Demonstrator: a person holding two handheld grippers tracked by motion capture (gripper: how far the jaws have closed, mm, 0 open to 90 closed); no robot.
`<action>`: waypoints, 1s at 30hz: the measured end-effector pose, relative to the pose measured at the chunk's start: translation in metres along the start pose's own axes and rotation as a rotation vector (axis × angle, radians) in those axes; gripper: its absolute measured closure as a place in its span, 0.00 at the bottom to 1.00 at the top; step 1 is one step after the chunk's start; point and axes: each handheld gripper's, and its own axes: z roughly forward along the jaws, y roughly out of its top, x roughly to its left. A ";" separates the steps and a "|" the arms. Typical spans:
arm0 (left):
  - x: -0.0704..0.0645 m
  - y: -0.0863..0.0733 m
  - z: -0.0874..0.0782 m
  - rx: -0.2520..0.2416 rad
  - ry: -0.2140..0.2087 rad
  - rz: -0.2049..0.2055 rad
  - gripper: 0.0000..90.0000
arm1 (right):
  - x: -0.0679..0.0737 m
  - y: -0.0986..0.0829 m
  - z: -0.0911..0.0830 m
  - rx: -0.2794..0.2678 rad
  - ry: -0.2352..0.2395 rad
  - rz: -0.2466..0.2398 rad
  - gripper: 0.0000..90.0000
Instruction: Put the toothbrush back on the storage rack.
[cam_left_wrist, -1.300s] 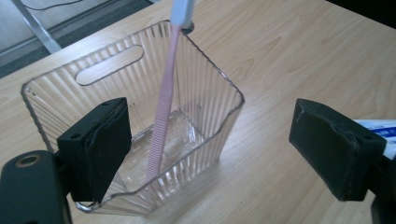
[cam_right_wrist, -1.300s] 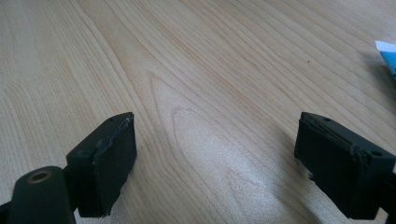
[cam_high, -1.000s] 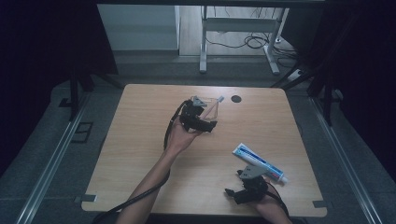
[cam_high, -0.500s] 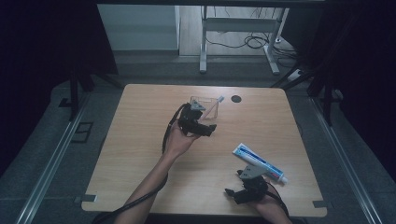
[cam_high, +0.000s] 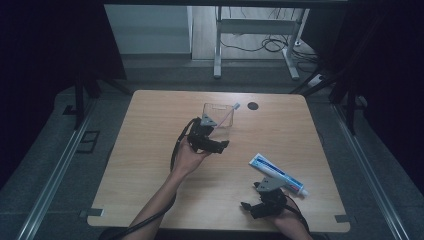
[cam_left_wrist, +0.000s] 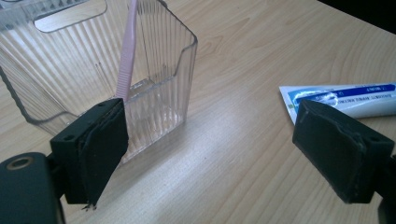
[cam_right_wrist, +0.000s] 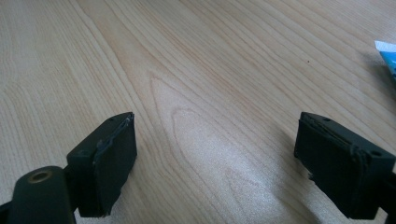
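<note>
Toothbrush (cam_left_wrist: 127, 56) in clear holder (cam_left_wrist: 154, 74); toothpaste (cam_high: 278, 174) apart.

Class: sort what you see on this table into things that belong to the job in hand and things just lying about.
Belong to the job:
clear ribbed holder
pink toothbrush standing in it
toothpaste tube
left gripper, open
right gripper, open

Just lying about:
dark round disc near the table's far edge

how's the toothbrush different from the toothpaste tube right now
The toothbrush is pink and thin; the toothpaste tube is white and blue, wider and flat. The toothbrush stands tilted inside the clear holder, its head sticking out over the rim, while the toothpaste tube lies flat on the table. Neither is held: the left gripper and right gripper are both open.
</note>
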 end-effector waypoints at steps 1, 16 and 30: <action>-0.001 -0.001 -0.001 -0.001 -0.003 0.004 0.12 | 0.000 0.000 0.000 0.000 0.000 0.001 0.14; -0.004 -0.029 -0.003 0.008 -0.023 0.003 0.12 | 0.000 0.000 0.000 -0.001 0.001 0.001 0.14; -0.019 -0.056 -0.006 0.021 -0.037 0.031 0.12 | 0.000 0.000 0.000 -0.002 -0.001 0.003 0.15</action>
